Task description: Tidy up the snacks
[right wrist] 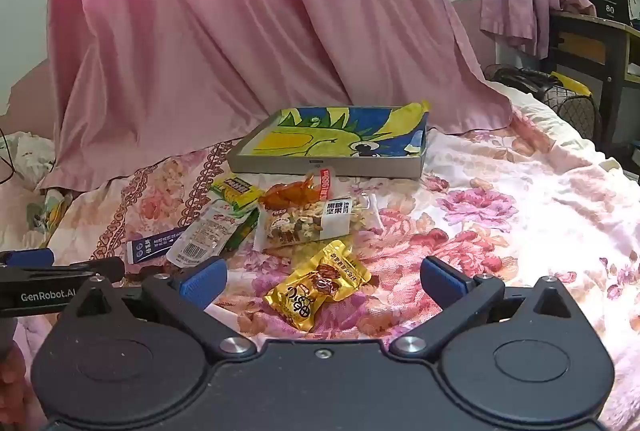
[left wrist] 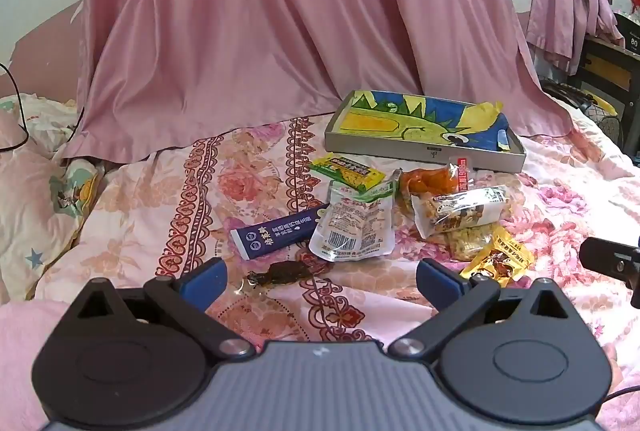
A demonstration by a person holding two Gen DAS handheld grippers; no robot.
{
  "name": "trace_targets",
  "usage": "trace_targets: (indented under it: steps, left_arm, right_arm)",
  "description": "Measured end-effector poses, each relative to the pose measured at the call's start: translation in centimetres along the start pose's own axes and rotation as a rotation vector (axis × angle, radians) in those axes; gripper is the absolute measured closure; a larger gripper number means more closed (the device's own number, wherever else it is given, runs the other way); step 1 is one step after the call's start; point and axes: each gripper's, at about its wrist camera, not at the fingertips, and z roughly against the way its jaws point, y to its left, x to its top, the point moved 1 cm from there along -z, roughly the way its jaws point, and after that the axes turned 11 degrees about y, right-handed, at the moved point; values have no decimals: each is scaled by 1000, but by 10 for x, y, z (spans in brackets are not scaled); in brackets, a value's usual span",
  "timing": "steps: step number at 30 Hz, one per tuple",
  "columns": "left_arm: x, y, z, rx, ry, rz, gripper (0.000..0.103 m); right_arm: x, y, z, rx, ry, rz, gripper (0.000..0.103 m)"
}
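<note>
Both the left hand-held gripper [left wrist: 322,277] and right hand-held gripper [right wrist: 322,277] are wide open and empty above the flowery bed [right wrist: 500,215], where the shiny gold snack packet [right wrist: 318,285] looks light, crinkly and slippery, so pinch its flat edge.

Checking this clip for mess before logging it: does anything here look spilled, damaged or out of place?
Nothing looks spilled or torn. The snack packets lie in a loose overlapping heap on the bedspread, none in the tray behind them. Its liner curls over the rim.
</note>
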Motion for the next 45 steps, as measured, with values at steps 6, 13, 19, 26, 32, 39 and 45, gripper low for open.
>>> trace_targets:
  steps: [6,13,19,26,32,39,45]
  left_arm:
    - [0,0,0,1,0,0,0]
    - [0,0,1,0,-1,0,0]
    - [0,0,1,0,0,1,0]
    - [0,0,1,0,1,1,0]
    - [0,0,1,0,2,2,0]
    - [0,0,1,1,2,2,0]
    - [0,0,1,1,3,1,0]
  right_arm:
    - [3,0,1,-1,5,0,1]
    - [-1,2,-3,-10,8,-3,1]
    - [1,1,-2,-9,11,-4,1]
    - [1,1,-2,-7,12,-4,1]
    - [2,1,-2,-7,13,-5,1]
    - [2,1,-1,-6,13,-6,1]
    - [2,1,-1,-6,13,-7,1]
